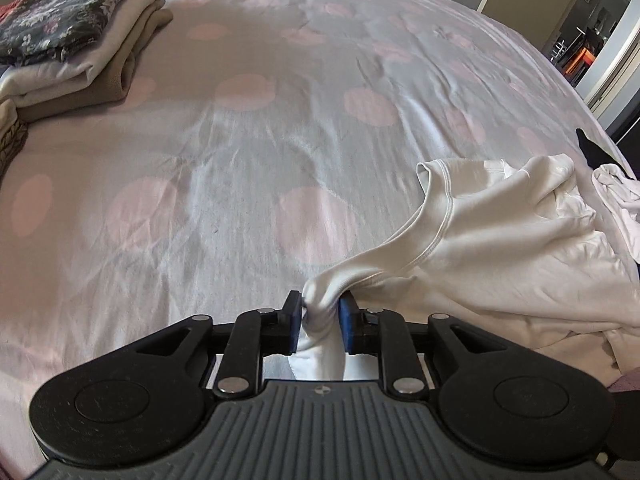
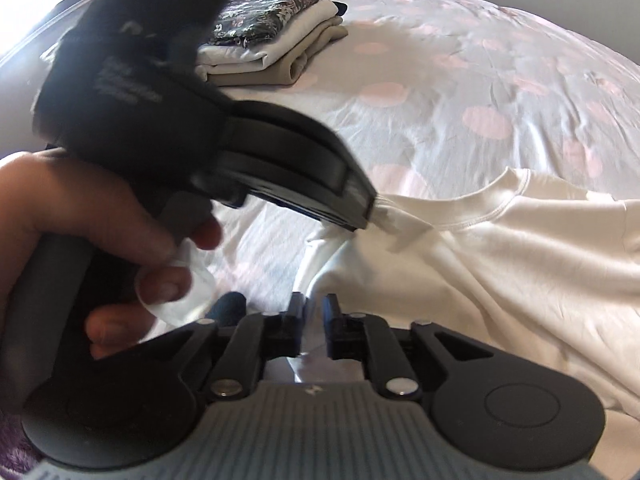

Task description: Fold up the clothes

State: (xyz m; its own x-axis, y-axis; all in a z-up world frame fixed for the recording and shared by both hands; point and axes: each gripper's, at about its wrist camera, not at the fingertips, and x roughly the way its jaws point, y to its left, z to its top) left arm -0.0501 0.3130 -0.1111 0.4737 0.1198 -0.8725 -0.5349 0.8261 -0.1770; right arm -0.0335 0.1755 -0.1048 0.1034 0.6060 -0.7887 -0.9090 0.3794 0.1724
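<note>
The bed (image 1: 240, 128), under a pink-spotted cover, lies mostly bare through its middle. A white shirt (image 1: 500, 248) sprawls by the near right edge. Folded clothes (image 1: 72, 40) are stacked at the far left corner. The left gripper (image 1: 320, 322) pinches shirt fabric. The right gripper (image 2: 314, 330) stands slightly parted over white cloth; grip cannot be told.

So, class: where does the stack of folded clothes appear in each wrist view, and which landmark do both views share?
Left wrist view: stack of folded clothes in the upper left corner, on the bedspread.
Right wrist view: top, left of centre, partly behind the left tool.
Shared landmark: the white shirt.
</note>
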